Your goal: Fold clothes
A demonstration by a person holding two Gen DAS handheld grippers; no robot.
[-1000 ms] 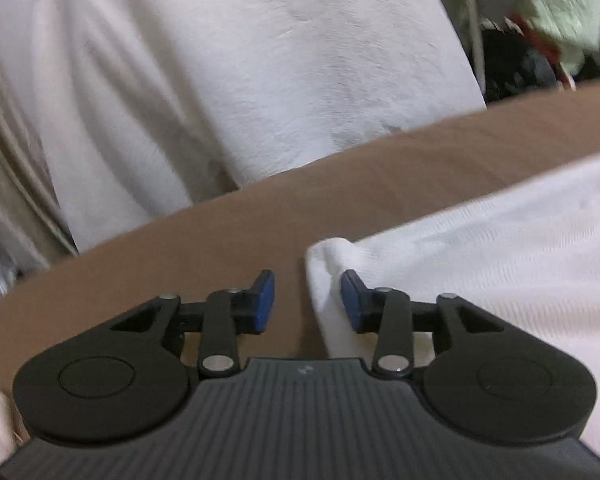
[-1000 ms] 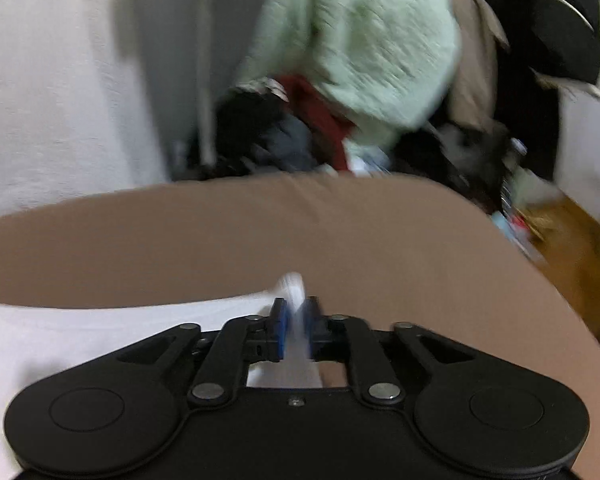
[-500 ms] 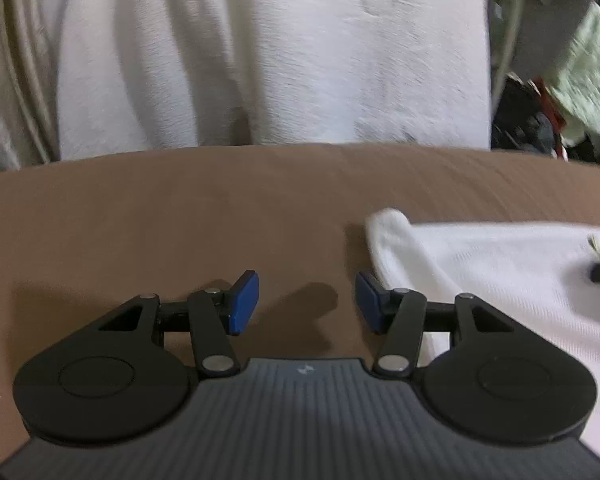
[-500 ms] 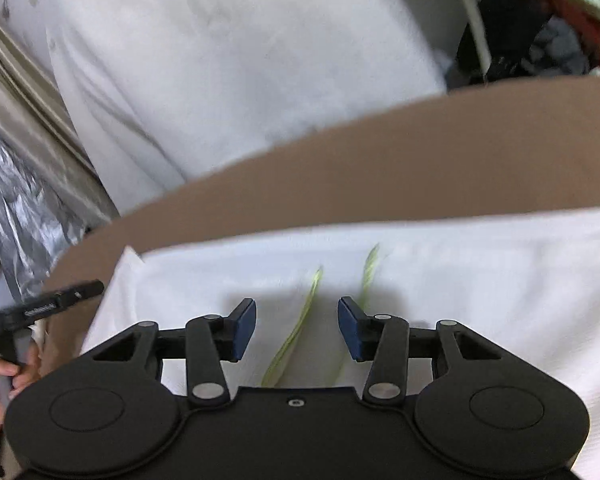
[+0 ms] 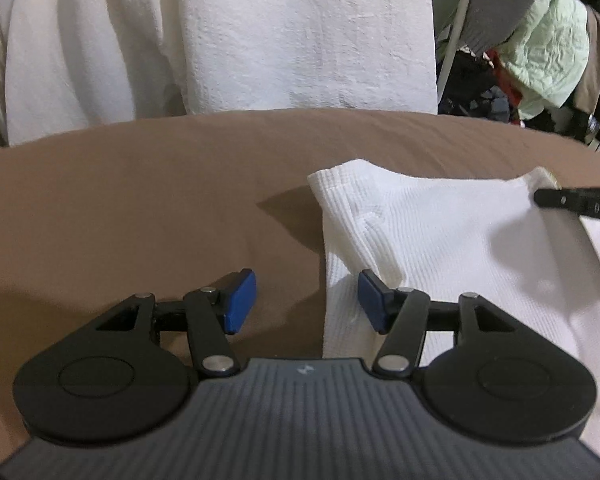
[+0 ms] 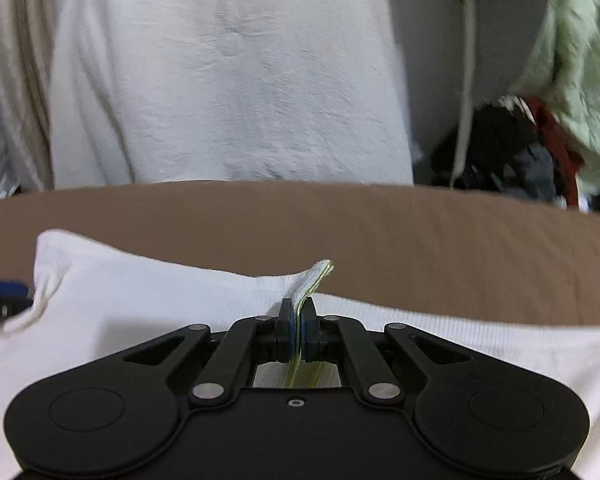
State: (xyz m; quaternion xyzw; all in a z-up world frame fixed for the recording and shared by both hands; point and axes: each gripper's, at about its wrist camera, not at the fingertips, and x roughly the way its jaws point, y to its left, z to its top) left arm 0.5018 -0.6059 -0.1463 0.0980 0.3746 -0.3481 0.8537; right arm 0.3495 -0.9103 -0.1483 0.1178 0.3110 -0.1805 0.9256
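A white ribbed garment [image 5: 452, 240] lies on the brown surface [image 5: 139, 208]. In the left wrist view my left gripper [image 5: 306, 304] is open, low over the garment's left edge; its right blue pad [image 5: 370, 300] rests against a fold of the cloth and its left pad [image 5: 239, 304] is over bare brown surface. In the right wrist view my right gripper [image 6: 297, 336] is shut on a raised corner of the white garment [image 6: 139, 304] that has a thin yellow-green trim [image 6: 320, 276]. The right gripper's finger [image 5: 576, 204] shows at the far right of the left wrist view.
A large white textured cloth [image 5: 283, 36] hangs behind the brown surface. To the right are a pale green quilted garment [image 5: 548, 52], dark and red clothes [image 6: 540, 148] and a thin white pole [image 5: 456, 24]. Beige drapery [image 6: 15, 80] hangs at the far left.
My right gripper went from shut to open half a second ago and has now shut on the garment's trimmed corner. The left gripper stayed open and moved to the garment's left edge.
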